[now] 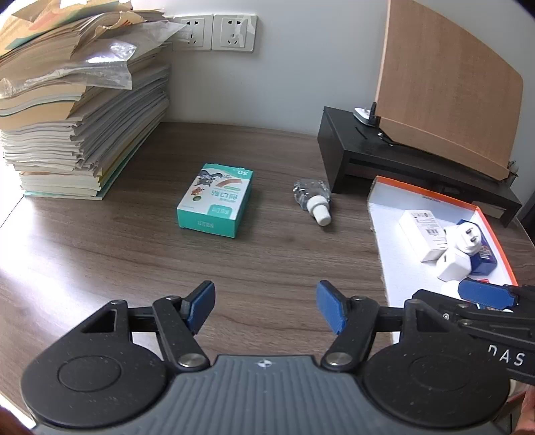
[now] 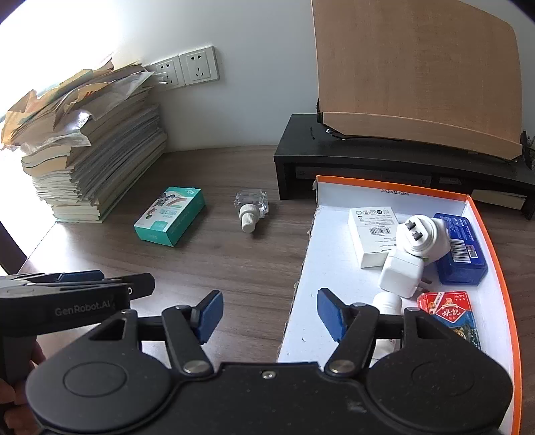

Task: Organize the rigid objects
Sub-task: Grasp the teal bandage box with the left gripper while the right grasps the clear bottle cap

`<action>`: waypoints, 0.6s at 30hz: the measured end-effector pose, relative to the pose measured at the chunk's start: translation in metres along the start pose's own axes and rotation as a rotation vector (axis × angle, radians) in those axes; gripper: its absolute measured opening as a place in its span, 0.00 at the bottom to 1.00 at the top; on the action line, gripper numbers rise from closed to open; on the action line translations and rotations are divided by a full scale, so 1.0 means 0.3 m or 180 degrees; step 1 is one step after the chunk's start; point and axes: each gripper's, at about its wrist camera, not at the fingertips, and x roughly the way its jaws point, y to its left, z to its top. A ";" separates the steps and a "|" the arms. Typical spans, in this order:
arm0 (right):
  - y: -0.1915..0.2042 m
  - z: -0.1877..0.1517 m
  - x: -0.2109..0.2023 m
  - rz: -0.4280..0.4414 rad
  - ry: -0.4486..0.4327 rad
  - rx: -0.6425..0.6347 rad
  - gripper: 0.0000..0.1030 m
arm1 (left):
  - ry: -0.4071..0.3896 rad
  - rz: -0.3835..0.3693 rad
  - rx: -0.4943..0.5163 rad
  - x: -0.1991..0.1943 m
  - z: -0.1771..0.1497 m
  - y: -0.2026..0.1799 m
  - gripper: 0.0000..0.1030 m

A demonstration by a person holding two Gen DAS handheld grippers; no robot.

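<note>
A teal plaster box (image 1: 215, 200) (image 2: 170, 215) lies flat on the wooden desk. To its right a small clear bottle (image 1: 312, 199) (image 2: 250, 209) lies on its side, white cap toward me. An orange-rimmed white tray (image 1: 384, 241) (image 2: 321, 267) at the right holds a white carton (image 2: 372, 234), two white plug adapters (image 2: 423, 236), a blue case (image 2: 461, 251), a red card pack (image 2: 448, 311) and a white bottle (image 2: 388, 302). My left gripper (image 1: 265, 296) hovers open over bare desk, short of the teal box. My right gripper (image 2: 270, 301) is open, straddling the tray's left wall, holding nothing.
A tall stack of books and papers (image 1: 77, 110) fills the back left corner. A black riser (image 1: 361, 147) carrying a leaning wooden board (image 1: 448, 83) stands behind the tray. Two wall sockets (image 1: 214, 31) sit above the desk. The two grippers are close side by side.
</note>
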 end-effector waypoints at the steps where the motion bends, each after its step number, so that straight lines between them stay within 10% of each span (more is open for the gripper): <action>1: 0.006 0.006 0.012 -0.0002 0.0005 0.0000 0.74 | 0.0003 0.0007 -0.0001 0.010 0.006 0.010 0.69; 18: 0.037 0.147 0.281 -0.0085 0.0100 0.0091 0.80 | -0.0023 0.0240 0.0327 0.391 0.230 0.133 0.95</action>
